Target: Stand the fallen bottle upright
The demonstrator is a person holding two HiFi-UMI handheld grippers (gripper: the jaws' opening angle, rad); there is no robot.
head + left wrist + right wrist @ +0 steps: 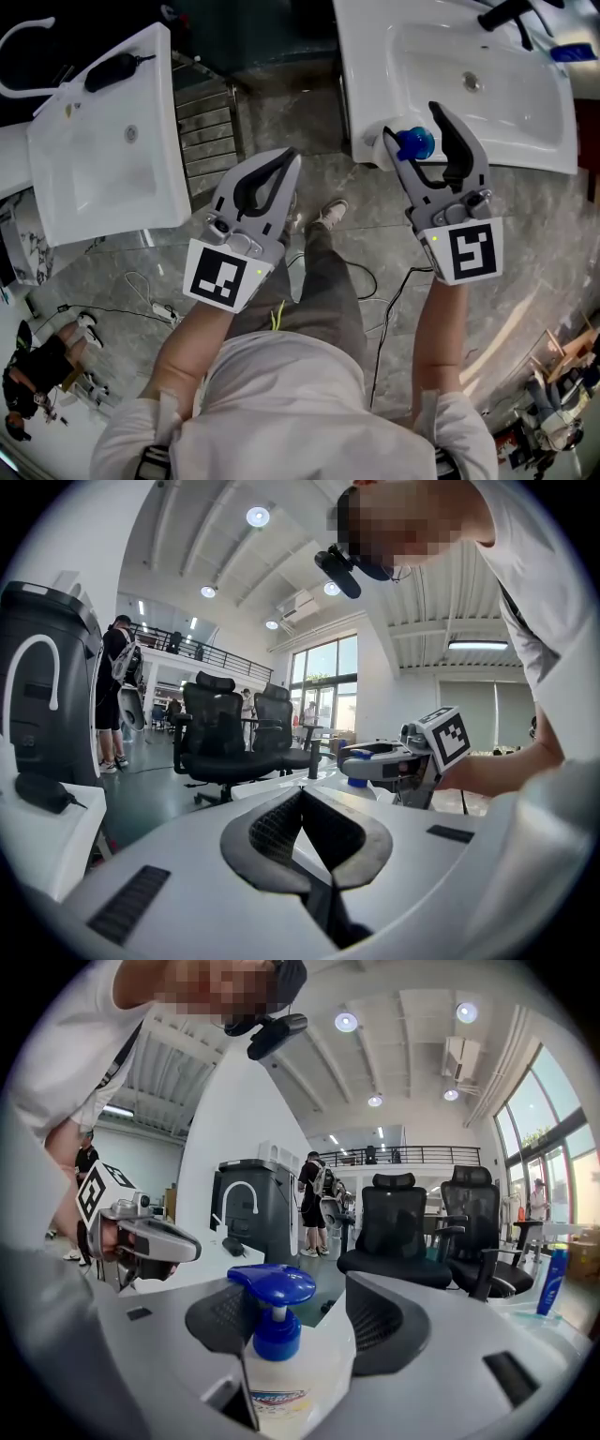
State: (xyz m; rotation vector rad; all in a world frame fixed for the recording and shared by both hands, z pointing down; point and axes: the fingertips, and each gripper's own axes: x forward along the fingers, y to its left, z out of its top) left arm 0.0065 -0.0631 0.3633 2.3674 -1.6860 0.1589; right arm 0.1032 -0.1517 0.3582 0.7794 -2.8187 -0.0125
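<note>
**A:** What's closest in?

**B:** The right gripper (305, 1321). Its fingers are spread as wide as they go, and the bottle (281, 1363) stands between them. Neither pad looks to be pressing on it.

**A:** Standing, not lying?

**B:** Standing. The blue pump head (272, 1285) is on top, so I'd judge the job all but finished. The left gripper (287, 161) is clenched on nothing and hangs off to the side, over the floor between the basins.

**A:** How would the bottle handle?

**B:** It's smooth white plastic, so probably slippery, more so if it's wet. I'd guess light to middling in weight, but I can't tell how full it is. The walls likely give a little under a squeeze.

**A:** Where should it be held?

**B:** Round the body, below the blue collar and across the label. I'd avoid the pump head, since it would sink and squirt, and the thin neck offers a poor hold.

**A:** And where does it sit?

**B:** On the near corner of the sink (364, 84), right at the rim. A careless nudge could tip it off the edge.

**A:** Anything farther off?

**B:** Black office chairs (403, 1232), well apart from all this.
</note>
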